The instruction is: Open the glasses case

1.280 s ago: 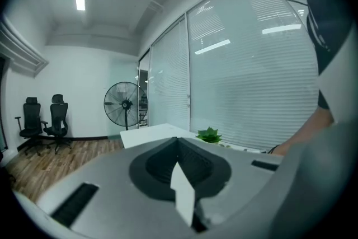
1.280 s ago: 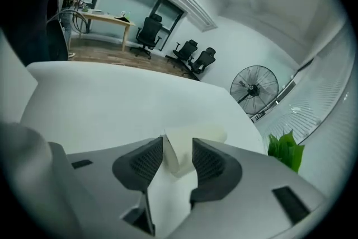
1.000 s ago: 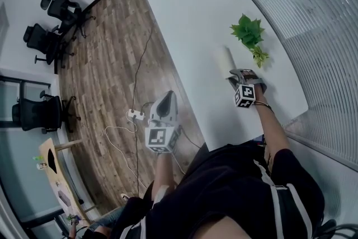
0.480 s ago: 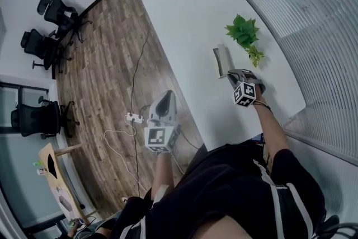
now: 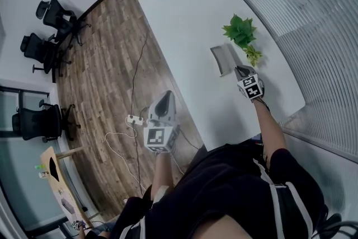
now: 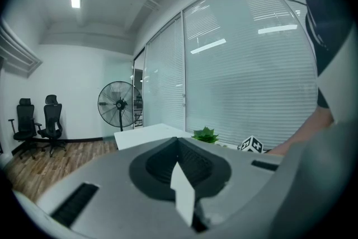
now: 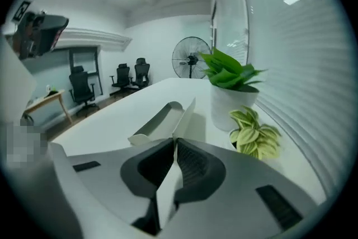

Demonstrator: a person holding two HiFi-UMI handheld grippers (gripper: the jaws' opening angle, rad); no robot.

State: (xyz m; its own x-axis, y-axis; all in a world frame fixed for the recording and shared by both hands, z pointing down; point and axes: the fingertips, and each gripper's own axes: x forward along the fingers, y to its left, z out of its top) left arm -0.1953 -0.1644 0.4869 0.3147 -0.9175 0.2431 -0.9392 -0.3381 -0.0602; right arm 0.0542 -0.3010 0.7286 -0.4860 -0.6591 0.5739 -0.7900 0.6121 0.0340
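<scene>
- Head view: the glasses case (image 5: 224,57) lies on the white table (image 5: 184,14). It is at about 11 o'clock from the tips of my right tongs (image 5: 239,69) and just beside them.
- The case is already open. It is a shallow tray with its lid (image 7: 186,113) standing up along the side that faces the plants. I judge the opening as good as done, so this is the tail end of the step.
- My right tongs are closing, with the jaws almost together. In the right gripper view I see nothing between the pads. The lid's near corner comes down to just beyond the tips, and I cannot tell whether it touches them.
- My left tongs (image 5: 163,99) hang off the table over the wooden floor (image 5: 106,64), at about 7 o'clock from the case and well apart from it. Their jaws are together with nothing in them.
- Next, I reckon, I draw the right tongs back toward 5 o'clock without catching that upright lid.
- If the lid should lie flatter, it wants only a soft nudge toward 1 o'clock. The case looks light and likely to slide, and the plants stand near on that side.
- The part of the tray that shows is bare and I see no glasses in it. Its near wall hides some of the bottom.
- A white pot (image 7: 232,106) at 1 o'clock from my right tips holds a leafy green plant (image 7: 226,71).
- A smaller pale-leaved plant (image 7: 254,134) sits at 3 o'clock, and its own pot is hidden under the leaves.
</scene>
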